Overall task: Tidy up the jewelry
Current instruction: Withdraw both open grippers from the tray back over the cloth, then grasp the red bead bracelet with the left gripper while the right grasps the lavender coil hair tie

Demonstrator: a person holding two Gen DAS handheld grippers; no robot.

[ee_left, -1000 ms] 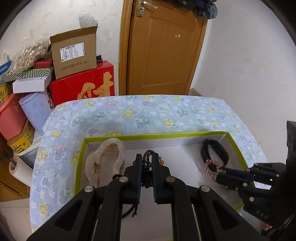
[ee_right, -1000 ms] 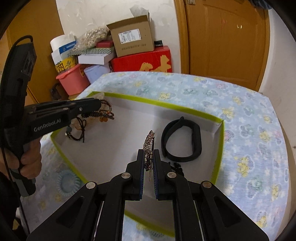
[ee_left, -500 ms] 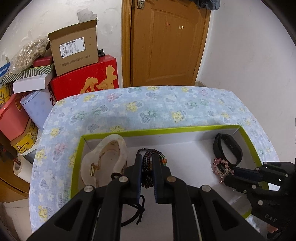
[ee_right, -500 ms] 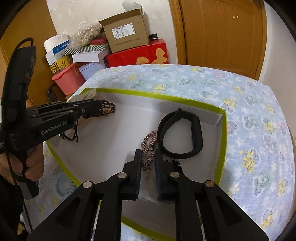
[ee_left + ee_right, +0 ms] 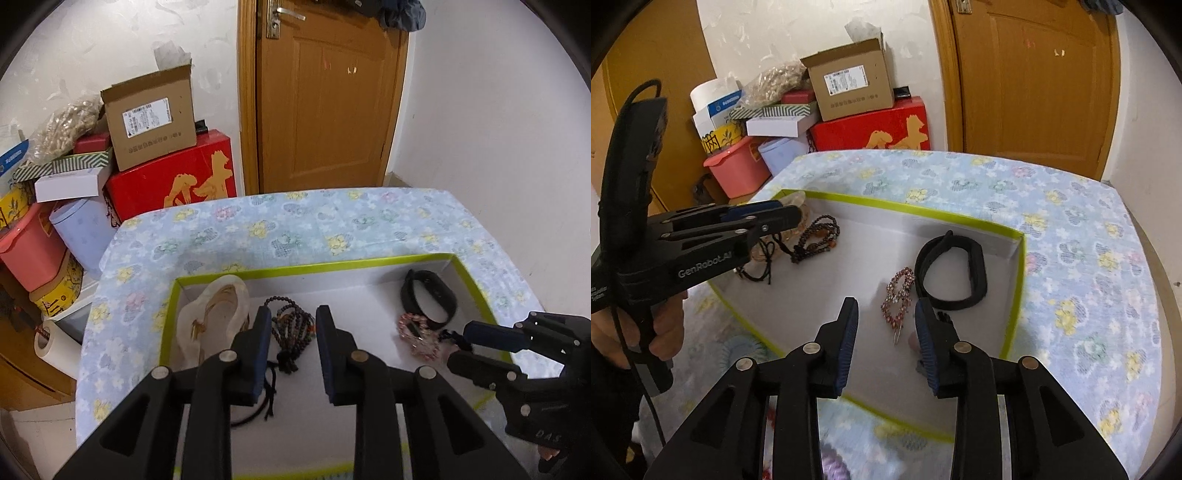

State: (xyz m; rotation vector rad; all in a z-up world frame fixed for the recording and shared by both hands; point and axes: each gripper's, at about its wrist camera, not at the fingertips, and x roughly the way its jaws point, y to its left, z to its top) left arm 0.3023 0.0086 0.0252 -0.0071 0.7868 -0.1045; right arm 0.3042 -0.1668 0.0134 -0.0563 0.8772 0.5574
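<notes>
Both hand-held grippers (image 5: 290, 332) (image 5: 886, 325) now spread — beads (image 5: 291, 332), hairclip (image 5: 897, 295) released

Black grippers (image 5: 882, 328), blue pads (image 5: 847, 332)

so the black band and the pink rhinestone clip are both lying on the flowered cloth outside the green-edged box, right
Not quite. The black band and pink rhinestone clip both lie inside the green-edged box, on its white floor, not on the flowered cloth. The right wrist view shows it.
</notes>
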